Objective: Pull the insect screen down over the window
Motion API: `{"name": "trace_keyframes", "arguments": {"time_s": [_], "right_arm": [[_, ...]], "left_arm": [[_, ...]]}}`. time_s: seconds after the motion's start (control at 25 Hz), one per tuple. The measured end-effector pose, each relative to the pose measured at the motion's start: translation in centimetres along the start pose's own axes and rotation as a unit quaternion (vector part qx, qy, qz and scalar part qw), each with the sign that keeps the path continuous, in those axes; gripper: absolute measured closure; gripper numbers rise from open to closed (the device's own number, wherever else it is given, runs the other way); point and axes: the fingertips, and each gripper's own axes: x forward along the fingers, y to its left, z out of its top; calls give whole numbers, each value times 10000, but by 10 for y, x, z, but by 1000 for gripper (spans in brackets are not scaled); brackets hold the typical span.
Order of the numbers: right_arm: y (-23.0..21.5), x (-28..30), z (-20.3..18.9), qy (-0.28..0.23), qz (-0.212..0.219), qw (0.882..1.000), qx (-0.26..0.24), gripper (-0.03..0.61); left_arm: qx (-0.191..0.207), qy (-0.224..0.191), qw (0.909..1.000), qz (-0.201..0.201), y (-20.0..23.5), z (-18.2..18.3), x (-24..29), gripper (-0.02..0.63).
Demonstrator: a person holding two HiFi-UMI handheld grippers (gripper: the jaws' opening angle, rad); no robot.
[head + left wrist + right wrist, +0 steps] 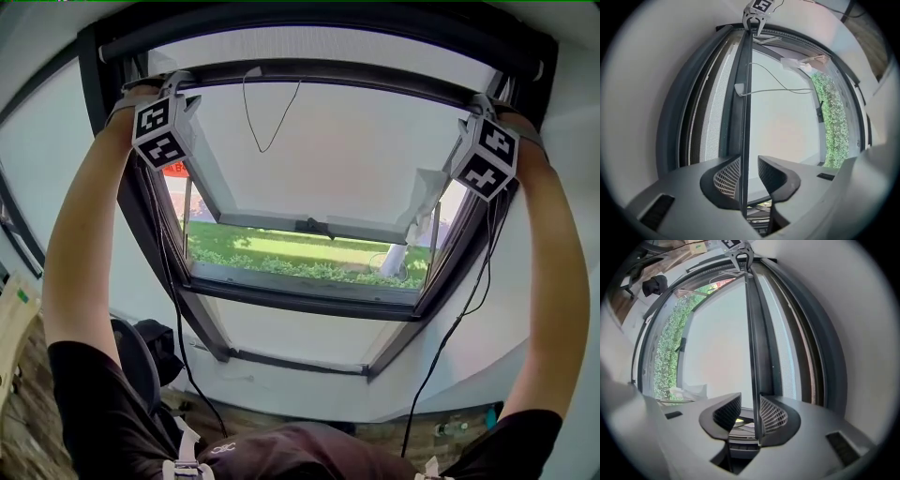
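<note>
- Head view: both my arms are raised to the roof window (300, 298). My left gripper (178, 89) and right gripper (483, 105) sit at opposite ends of the pull bar (328, 77).
- The screen (328, 42) shows as a narrow strip of mesh between the dark housing at the top and the bar. It is only a little way down, and most of the opening is uncovered.
- A thin cord (267, 127) hangs in a loop from the bar. The glass pane is tilted outward, with lawn (300, 248) visible under it.
- Left gripper view: my left gripper's (749, 169) jaws are apart, with the thin edge of the bar (745, 93) running between them. The mesh-side pad lies against it; a slim gap shows at the other pad. I am not clamping it. The mesh (712, 117) lies beside the bar, and my right gripper sits at the far end.
- Right gripper view: my right gripper (750, 411) reads the same. The jaws are apart around the bar's (752, 333) edge, with the mesh-side pad touching and a gap at the other.
</note>
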Motion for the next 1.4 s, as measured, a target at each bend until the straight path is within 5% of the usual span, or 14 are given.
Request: {"name": "trace_keyframes", "arguments": {"time_s": [0.16,0.44,0.6,0.76,0.96,1.4], "right_arm": [[41,1,-1,-11,513,9987,-66,503],[123,1,-6,-119,1115,9937,30,527],[167,3,-11,-12,1203,9925,-199,536],[244,5,-15,176,1817,9818,-515,558],[313,6,-22,181,2101,9770,-315,554],[424,3,-27,375,2751,9603,-273,551]], "left_arm": [[10,-80,9991,-425,-42,-1,-1,548],[89,-141,9946,-1021,-128,-4,-4,554],[-182,-204,9907,-1330,-174,-6,-3,545],[264,-24,9809,-1925,-252,-8,-4,559],[-123,-81,9760,-2174,-321,-10,-5,577],[-77,42,9609,-2766,-434,-18,-11,580]]}}
